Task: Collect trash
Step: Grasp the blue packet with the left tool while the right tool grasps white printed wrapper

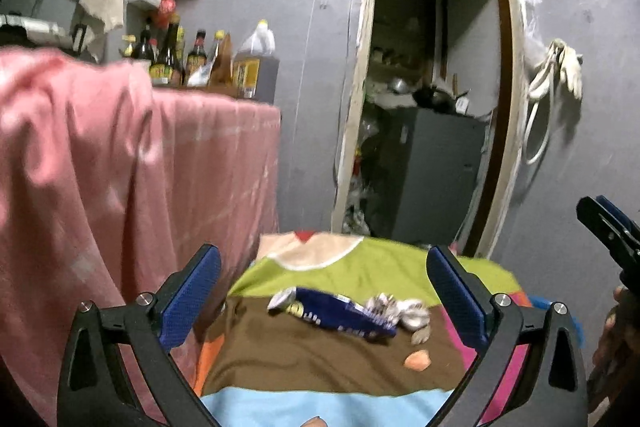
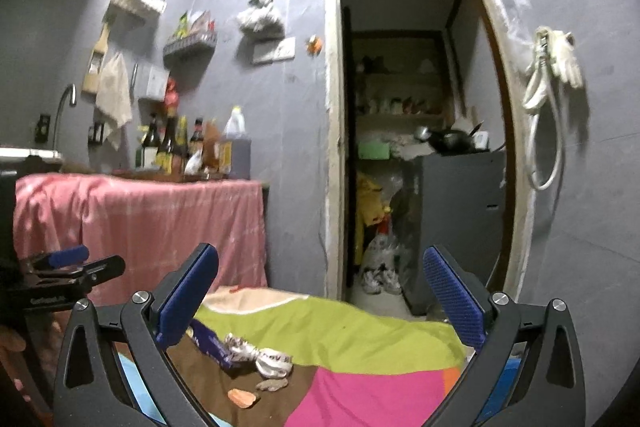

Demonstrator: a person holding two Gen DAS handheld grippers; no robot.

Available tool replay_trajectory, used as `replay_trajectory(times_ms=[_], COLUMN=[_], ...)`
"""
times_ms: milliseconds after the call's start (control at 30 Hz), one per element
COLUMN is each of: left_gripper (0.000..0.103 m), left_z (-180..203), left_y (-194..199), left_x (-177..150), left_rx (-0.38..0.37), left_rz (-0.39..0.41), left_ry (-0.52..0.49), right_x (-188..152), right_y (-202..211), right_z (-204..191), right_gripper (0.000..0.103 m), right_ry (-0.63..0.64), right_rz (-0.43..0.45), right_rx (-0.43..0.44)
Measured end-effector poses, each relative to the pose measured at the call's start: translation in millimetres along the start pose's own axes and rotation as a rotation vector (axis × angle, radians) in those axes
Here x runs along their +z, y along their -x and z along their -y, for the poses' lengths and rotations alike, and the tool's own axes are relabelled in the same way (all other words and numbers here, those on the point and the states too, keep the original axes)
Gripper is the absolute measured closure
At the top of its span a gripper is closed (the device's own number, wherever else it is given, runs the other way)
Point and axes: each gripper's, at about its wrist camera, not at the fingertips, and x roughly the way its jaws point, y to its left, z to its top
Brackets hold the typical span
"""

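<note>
**Trash waits on the bright cloth**

The table (image 1: 360, 267) wears a cloth with green, brown, pink and blue patches. Its far edge stops just before an open doorway (image 1: 432, 87). On the left, close by, a pink cloth (image 1: 120, 167) hangs down from a counter with bottles (image 1: 192, 55) on top. There is open room above the table and over its green part.

The trash lies on the brown patch. A blue wrapper (image 1: 340, 315) is crumpled and shiny. A scrunched white paper (image 1: 400, 307) touches its right end. An orange peel bit (image 1: 417, 361) lies just in front of them, apart from the pile.

The left gripper (image 1: 324, 295) is spread wide with nothing in it. The right gripper (image 2: 320, 295) is spread wide too, and empty. Both are in the air, apart from the trash.
</note>
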Motion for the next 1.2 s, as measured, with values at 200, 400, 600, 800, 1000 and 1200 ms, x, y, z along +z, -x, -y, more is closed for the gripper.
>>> replay_trajectory(times_ms=[200, 400, 600, 800, 1000, 1200], left_gripper=[0.002, 0.003, 0.003, 0.007, 0.032, 0.052], left_z=[-11, -19, -34, -38, -39, -39], left_y=[-36, -70, -101, -124, -146, -150], left_x=[-19, -28, -30, -26, -29, -40], left_rx=[0.008, 0.016, 0.012, 0.024, -0.006, 0.001], left_rz=[-0.125, -0.236, -0.320, -0.365, -0.464, -0.516], left_ry=[0.061, 0.107, 0.229, 0.258, 0.269, 0.248], right_x=[-24, -46, -62, -77, -99, -111], right_y=[-37, -69, -103, -136, -169, -181], right_z=[1, 5, 1, -8, -12, -11], right_gripper=[0.000, 0.002, 0.013, 0.016, 0.025, 0.028], right_ry=[-0.006, -0.031, -0.048, -0.056, -0.080, -0.123], right_rz=[-0.117, -0.242, -0.363, -0.459, -0.625, -0.712], right_rx=[0.025, 0.071, 0.115, 0.152, 0.209, 0.256])
